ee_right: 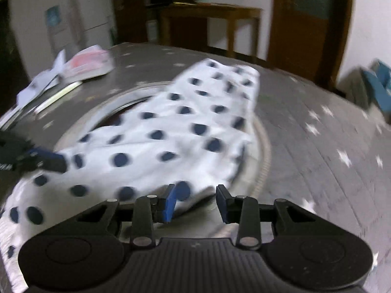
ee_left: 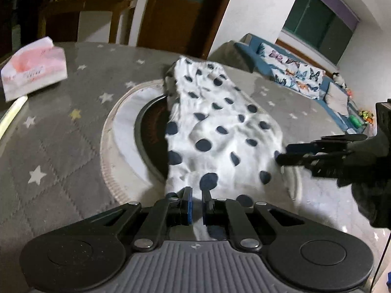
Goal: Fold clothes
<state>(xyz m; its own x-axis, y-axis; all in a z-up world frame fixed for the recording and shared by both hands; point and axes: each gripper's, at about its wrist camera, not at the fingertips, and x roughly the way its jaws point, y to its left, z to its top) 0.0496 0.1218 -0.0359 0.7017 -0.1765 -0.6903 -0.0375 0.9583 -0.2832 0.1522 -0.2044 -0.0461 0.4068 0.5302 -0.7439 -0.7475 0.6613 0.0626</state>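
Here, rumpled white garment (ee_left: 220, 131) with navy dots.

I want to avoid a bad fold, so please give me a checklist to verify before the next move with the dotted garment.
1. Left gripper shut on the polka-dot garment: ok, fabric runs between its narrow jaws.
2. Right gripper holding cloth: not ok, jaws stand open at the garment's edge.
3. Garment flat: not ok, wrinkled, lying partly over the round turntable.
4. Tissue pack apart from the garment: ok.
5. Layers under the garment: cannot tell, hidden.
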